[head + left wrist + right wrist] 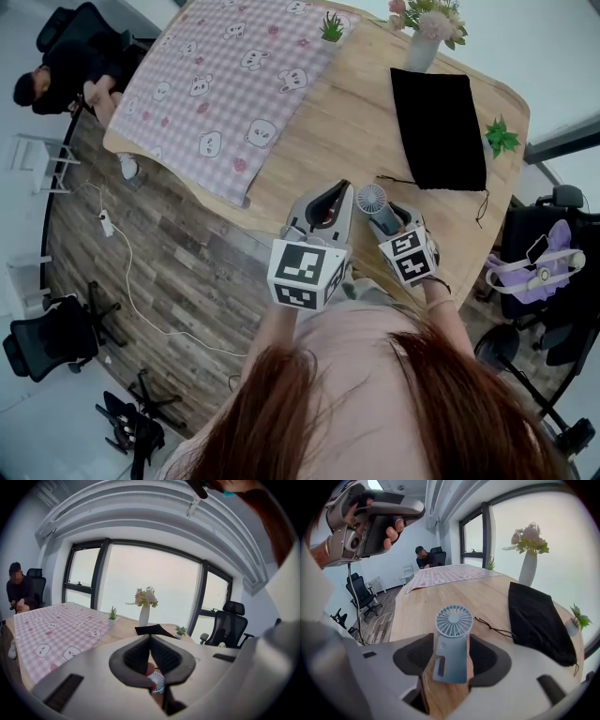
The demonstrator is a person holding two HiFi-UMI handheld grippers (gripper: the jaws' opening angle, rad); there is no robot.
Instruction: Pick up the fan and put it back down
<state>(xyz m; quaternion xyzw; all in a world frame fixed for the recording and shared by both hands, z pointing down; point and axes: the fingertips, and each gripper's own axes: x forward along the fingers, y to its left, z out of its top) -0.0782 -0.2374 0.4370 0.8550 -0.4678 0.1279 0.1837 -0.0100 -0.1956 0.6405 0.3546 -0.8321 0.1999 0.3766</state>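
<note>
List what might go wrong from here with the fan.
1. The fan stands upright on the table between the open jaws of the right tool; a crooked pull-back may clip and topple it.
2. The cord of the black pouch lies just beyond the fan; a forward nudge might tangle them.

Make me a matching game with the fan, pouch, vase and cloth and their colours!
Things:
1 fan
2 pouch
3 vase
4 cloth

Colours:
a pink checks
b white
c black
d light blue

Pairs: 1-d, 2-c, 3-b, 4-a
</note>
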